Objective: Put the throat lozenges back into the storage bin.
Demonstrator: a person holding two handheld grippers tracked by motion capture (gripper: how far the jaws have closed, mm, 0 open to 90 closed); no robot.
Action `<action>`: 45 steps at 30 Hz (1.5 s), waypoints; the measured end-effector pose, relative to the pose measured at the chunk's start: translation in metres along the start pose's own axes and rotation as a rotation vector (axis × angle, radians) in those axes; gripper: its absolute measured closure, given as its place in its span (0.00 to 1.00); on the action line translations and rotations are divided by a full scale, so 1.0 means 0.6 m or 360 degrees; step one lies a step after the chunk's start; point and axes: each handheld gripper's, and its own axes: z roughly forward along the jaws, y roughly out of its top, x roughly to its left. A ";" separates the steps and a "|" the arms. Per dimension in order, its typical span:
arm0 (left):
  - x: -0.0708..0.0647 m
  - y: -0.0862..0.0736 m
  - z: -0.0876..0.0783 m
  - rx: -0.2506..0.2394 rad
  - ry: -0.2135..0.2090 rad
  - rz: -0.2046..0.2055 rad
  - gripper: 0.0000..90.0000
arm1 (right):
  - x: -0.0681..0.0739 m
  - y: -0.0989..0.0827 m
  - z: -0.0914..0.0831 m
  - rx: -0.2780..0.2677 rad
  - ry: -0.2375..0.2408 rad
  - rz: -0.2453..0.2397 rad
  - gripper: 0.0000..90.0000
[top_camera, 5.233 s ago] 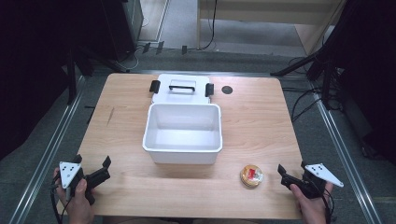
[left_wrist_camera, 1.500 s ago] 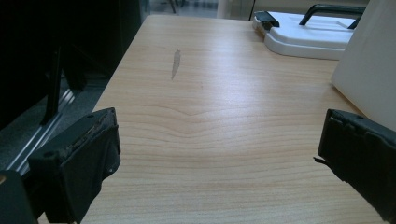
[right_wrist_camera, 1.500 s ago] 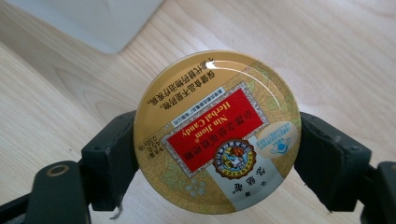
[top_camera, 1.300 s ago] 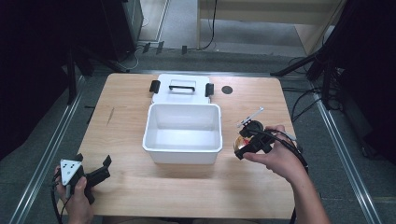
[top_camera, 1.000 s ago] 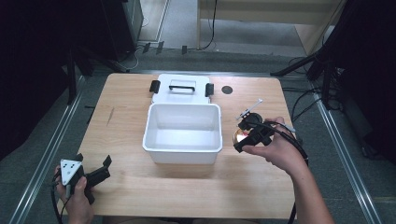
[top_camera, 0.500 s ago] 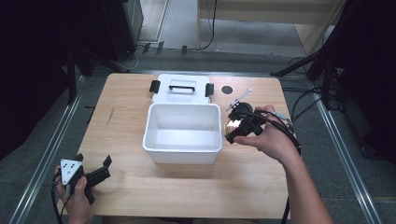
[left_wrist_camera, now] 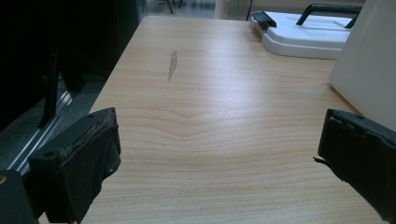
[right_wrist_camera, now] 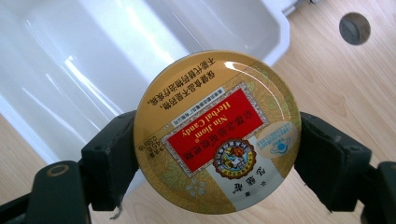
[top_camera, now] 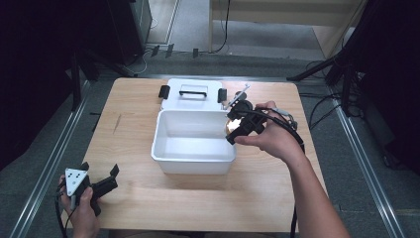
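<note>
A round gold candy tin (right_wrist_camera: 217, 133) with a red label is clamped between the jaws of my right gripper (top_camera: 236, 126), which is shut on it. The tin (top_camera: 232, 126) hangs above the right rim of an empty white bin (top_camera: 194, 161) at the middle of the table. In the right gripper view the bin's inside (right_wrist_camera: 93, 51) lies under the tin's left half. My left gripper (top_camera: 101, 185) rests open near the front left corner of the table, its black pads (left_wrist_camera: 79, 161) spread wide with bare wood between them.
The bin's white lid (top_camera: 190, 94) with a black handle and two black latches lies flat behind the bin. A round cable hole (right_wrist_camera: 354, 28) sits in the wooden tabletop (top_camera: 277, 198) to the right. Metal rails run along both table sides.
My right gripper picked the tin up from the front right of the table and carried it left and forward to the bin's right rim. The left gripper stayed put.
</note>
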 end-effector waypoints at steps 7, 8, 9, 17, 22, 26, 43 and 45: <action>-0.001 0.001 0.003 0.0025 -0.0001 -0.0002 0.00 | 0.017 0.021 0.011 -0.0019 0.0033 -0.0085 0.22; -0.001 0.001 0.003 0.0030 -0.0004 -0.0002 0.00 | 0.018 0.023 0.014 -0.0023 0.0034 -0.0095 0.22; 0.000 0.002 0.004 0.0040 -0.0009 -0.0003 0.00 | 0.020 0.027 0.018 -0.0034 0.0040 -0.0112 0.22; 0.000 0.002 0.006 0.0059 -0.0015 0.0010 0.00 | 0.021 0.034 0.032 -0.0046 0.0075 -0.0182 0.22; 0.000 0.002 0.006 0.0057 -0.0016 0.0000 0.00 | 0.025 0.038 0.046 -0.0068 0.0113 -0.0284 0.22; 0.000 0.002 0.006 0.0058 -0.0018 0.0000 0.00 | 0.026 0.039 0.054 -0.0052 0.0137 -0.0337 0.22; 0.001 0.003 0.006 0.0064 -0.0028 -0.0003 0.00 | 0.031 0.038 0.096 0.0062 0.0118 -0.0541 0.22; 0.002 0.003 0.006 0.0063 -0.0028 -0.0003 0.00 | 0.034 0.038 0.101 0.0081 0.0110 -0.0555 0.22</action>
